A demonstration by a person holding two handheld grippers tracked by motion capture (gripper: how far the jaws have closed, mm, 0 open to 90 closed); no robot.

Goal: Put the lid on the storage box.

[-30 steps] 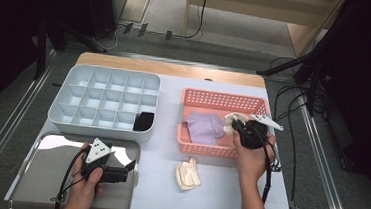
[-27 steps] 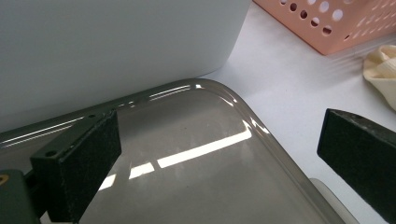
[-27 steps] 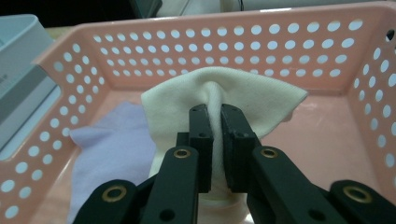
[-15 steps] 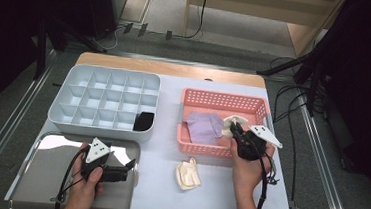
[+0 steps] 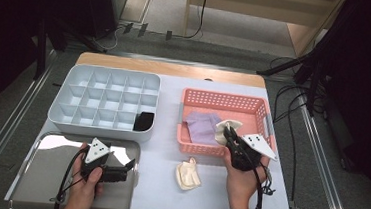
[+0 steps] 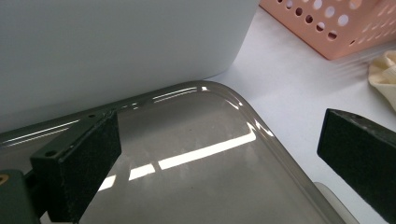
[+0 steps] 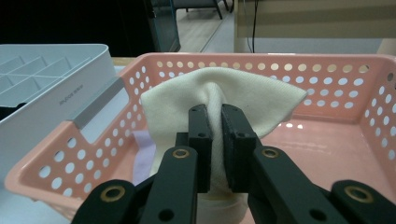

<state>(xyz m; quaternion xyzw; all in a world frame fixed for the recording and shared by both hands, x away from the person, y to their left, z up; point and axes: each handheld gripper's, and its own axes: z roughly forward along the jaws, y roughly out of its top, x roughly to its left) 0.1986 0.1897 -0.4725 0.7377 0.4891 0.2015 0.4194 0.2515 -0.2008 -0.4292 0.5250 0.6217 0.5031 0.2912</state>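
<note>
Pinching cream sock (image 7: 219, 100) in right gripper (image 7: 215, 140) jaws, above pink basket (image 7: 327, 70)

A soft, matt cream cloth (image 7: 219, 100) sits in the perforated glossy pink plastic basket (image 7: 289, 74); at seven o'clock lies a shiny, smooth metal tray (image 5: 42, 173).

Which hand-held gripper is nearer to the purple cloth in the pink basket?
The right hand-held gripper: it is just beside the purple cloth, over the basket's near wall. The left hand-held gripper is far away, over the metal tray.
</note>
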